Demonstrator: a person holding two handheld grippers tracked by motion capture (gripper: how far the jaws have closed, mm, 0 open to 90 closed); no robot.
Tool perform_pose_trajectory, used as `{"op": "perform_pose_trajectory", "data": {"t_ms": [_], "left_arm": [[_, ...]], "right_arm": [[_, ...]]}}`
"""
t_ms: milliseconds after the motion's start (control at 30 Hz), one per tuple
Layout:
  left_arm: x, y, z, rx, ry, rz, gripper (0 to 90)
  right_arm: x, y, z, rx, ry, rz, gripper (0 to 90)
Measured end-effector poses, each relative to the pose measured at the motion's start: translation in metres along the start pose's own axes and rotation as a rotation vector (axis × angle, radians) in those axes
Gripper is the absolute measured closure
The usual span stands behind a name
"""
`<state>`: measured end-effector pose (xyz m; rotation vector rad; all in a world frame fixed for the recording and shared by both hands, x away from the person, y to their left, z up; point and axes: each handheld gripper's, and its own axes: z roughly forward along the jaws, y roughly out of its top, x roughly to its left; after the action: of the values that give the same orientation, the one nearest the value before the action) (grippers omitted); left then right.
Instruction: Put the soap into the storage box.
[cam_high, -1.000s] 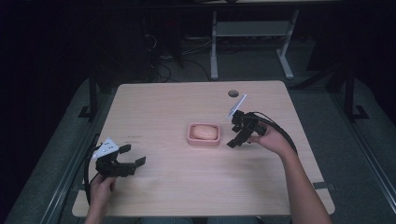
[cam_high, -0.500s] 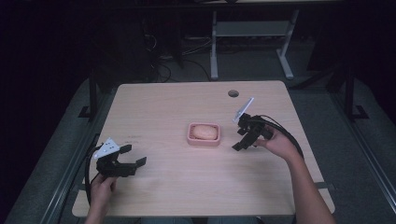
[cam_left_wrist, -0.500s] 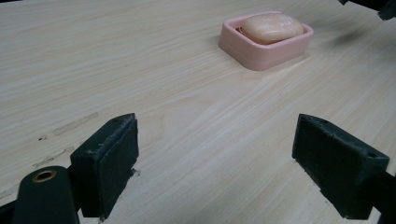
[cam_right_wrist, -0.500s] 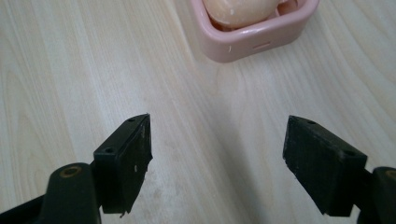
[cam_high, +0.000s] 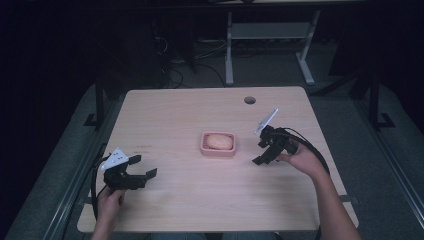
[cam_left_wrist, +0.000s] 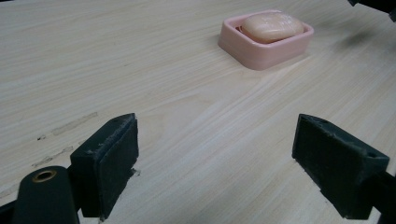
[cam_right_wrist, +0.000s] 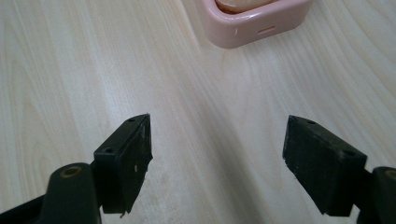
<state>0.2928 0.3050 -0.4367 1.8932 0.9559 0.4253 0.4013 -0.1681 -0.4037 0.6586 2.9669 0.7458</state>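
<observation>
Both tongs stood spread wide and empty: the left tongs (cam_high: 142, 167) low over the bench (cam_high: 175, 115) at its near left corner, the right tongs (cam_high: 261, 152) just right of the pink soap dish (cam_high: 218, 149). That dish (a pale soap bar (cam_high: 219, 141) lying in it) sat mid-bench, between them, well apart from the left pair.

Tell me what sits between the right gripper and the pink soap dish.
Nothing: only bare wooden table lies between the open right gripper and the soap dish, as the right gripper view shows.
</observation>
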Motion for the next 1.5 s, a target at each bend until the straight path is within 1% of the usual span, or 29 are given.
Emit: {"op": "perform_pose_trajectory", "data": {"t_ms": [233,300,367,600,633,667,800,867,933,1033,1100,1133,1233,1300,1433,1500], "left_arm": [[-0.001,0.0,0.0,0.004,0.0,-0.001,14.3],[-0.001,0.0,0.001,0.004,-0.001,-0.001,14.3],[-0.001,0.0,0.001,0.004,-0.001,-0.001,14.3],[-0.001,0.0,0.001,0.01,-0.001,0.004,14.3],[-0.001,0.0,0.001,0.01,-0.001,0.004,14.3],[-0.001,0.0,0.001,0.012,-0.001,0.009,14.3],[-0.001,0.0,0.001,0.013,-0.001,0.006,14.3],[-0.001,0.0,0.001,0.016,-0.001,0.01,14.3],[-0.001,0.0,0.002,0.016,-0.002,0.01,14.3],[-0.001,0.0,0.002,0.016,-0.001,0.011,14.3],[-0.001,0.0,0.002,0.017,-0.001,0.01,14.3],[-0.002,0.0,0.002,0.019,0.0,0.01,14.3],[-0.002,0.0,0.002,0.018,-0.002,0.01,14.3],[-0.002,-0.001,0.003,0.019,-0.001,0.016,14.3],[-0.002,-0.001,0.003,0.019,-0.002,0.013,14.2],[-0.002,-0.001,0.004,0.019,-0.002,0.014,14.3]], "right_arm": [[0.002,-0.009,-0.002,-0.007,-0.005,0.008,23.4],[0.003,-0.015,-0.002,-0.001,-0.004,0.019,23.4],[0.003,-0.018,-0.003,-0.009,-0.006,0.026,23.4],[0.005,-0.03,-0.004,-0.015,-0.008,0.038,23.3],[0.005,-0.03,-0.004,-0.015,-0.008,0.038,23.3],[0.005,-0.032,-0.005,-0.003,-0.009,0.041,23.3],[0.007,-0.035,-0.007,-0.016,-0.017,0.036,23.4],[0.01,-0.04,-0.007,-0.017,-0.018,0.047,23.4],[0.011,-0.043,-0.007,-0.022,-0.019,0.048,23.4],[0.012,-0.048,-0.007,-0.016,-0.016,0.055,23.5],[0.013,-0.05,-0.008,-0.023,-0.022,0.054,23.5],[0.014,-0.054,-0.008,-0.029,-0.022,0.06,23.5],[0.016,-0.057,-0.007,-0.03,-0.023,0.07,23.5],[0.019,-0.063,-0.006,-0.031,-0.023,0.078,23.5],[0.021,-0.068,-0.005,-0.035,-0.025,0.077,23.5],[0.025,-0.073,-0.004,-0.036,-0.025,0.087,23.5]]}}
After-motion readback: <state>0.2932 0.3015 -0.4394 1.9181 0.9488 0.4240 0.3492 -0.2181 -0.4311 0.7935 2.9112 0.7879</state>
